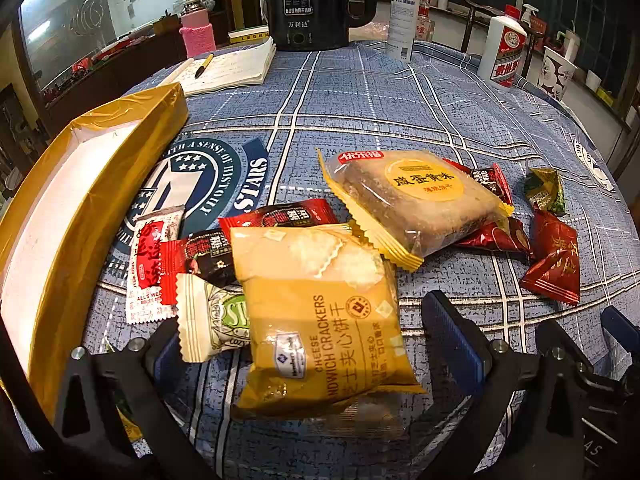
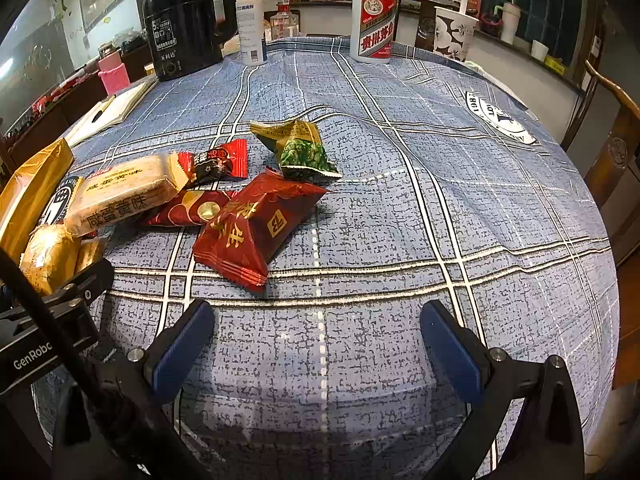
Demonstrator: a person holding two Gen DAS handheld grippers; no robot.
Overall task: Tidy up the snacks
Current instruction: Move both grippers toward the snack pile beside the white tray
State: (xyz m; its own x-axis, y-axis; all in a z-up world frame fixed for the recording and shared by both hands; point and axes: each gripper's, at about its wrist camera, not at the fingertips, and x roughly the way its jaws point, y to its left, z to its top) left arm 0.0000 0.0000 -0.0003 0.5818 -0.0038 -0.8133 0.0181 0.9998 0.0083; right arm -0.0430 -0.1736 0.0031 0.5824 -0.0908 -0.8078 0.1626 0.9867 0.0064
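Several wrapped snacks lie on the blue plaid tablecloth. My left gripper (image 1: 316, 340) is open, its fingers on either side of a yellow cheese sandwich cracker pack (image 1: 320, 312); it does not grip it. Behind it lie a salted egg yolk biscuit pack (image 1: 416, 200), small red candies (image 1: 280, 216) and a white-green snack (image 1: 212, 320). A gold open box (image 1: 72, 208) with a white inside stands at the left. My right gripper (image 2: 316, 340) is open and empty above bare cloth, just short of a red triangular pack (image 2: 256, 228) and a green pack (image 2: 300, 148).
A black kettle (image 1: 312, 4), a white spray bottle (image 1: 402, 20), a white liquor bottle (image 2: 372, 20), a paper cup (image 2: 454, 34), a pink bottle (image 1: 196, 32) and an open notebook with a pen (image 1: 224, 68) stand at the table's far edge. A wooden chair (image 2: 608, 128) is at the right.
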